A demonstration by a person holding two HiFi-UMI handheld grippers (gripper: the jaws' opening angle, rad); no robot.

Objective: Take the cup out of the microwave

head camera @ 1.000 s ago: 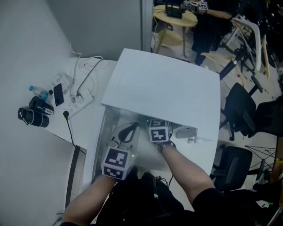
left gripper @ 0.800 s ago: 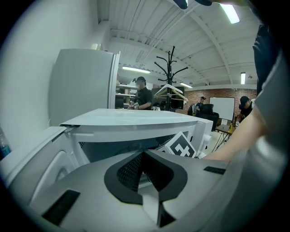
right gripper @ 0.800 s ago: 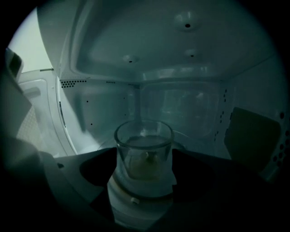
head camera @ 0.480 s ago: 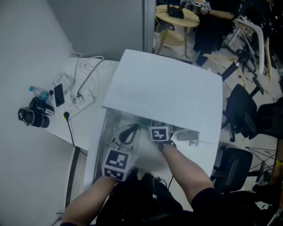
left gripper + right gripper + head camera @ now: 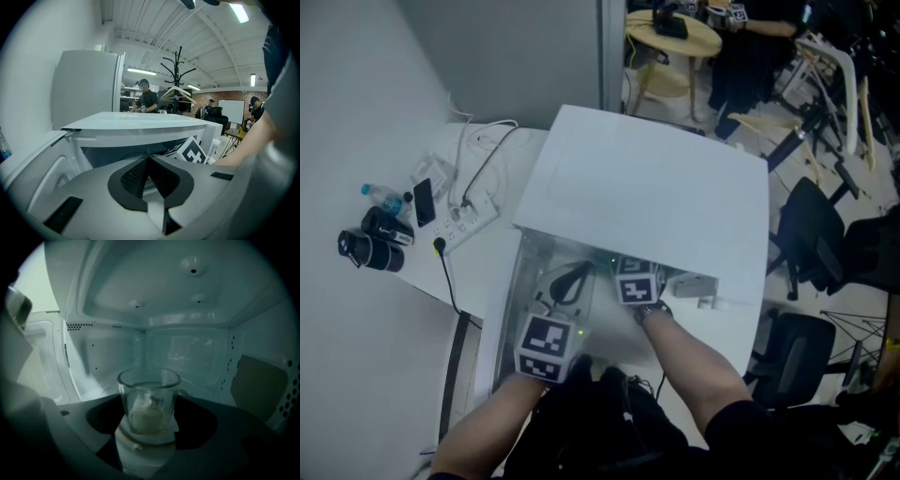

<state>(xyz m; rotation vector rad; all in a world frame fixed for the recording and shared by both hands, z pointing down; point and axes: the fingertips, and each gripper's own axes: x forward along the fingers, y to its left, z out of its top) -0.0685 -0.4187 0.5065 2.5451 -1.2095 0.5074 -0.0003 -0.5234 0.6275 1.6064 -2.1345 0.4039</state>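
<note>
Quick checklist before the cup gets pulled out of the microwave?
1. Microwave door open: ok.
2. Cup between the jaws of the right claw, which have just been closing: ok.
3. Pads pressing firmly on the cup: cannot tell.
4. Cup upright: ok.
5. Left claw shut, empty, outside the opening, off the exit path: ok.

Black short sleeves (image 5: 741, 417), a dark watch (image 5: 652, 309). Grey left gripper (image 5: 149, 161) and right gripper (image 5: 147, 425), with dark fingers (image 5: 131, 180) and black-and-white marker cubes (image 5: 547, 345).
</note>
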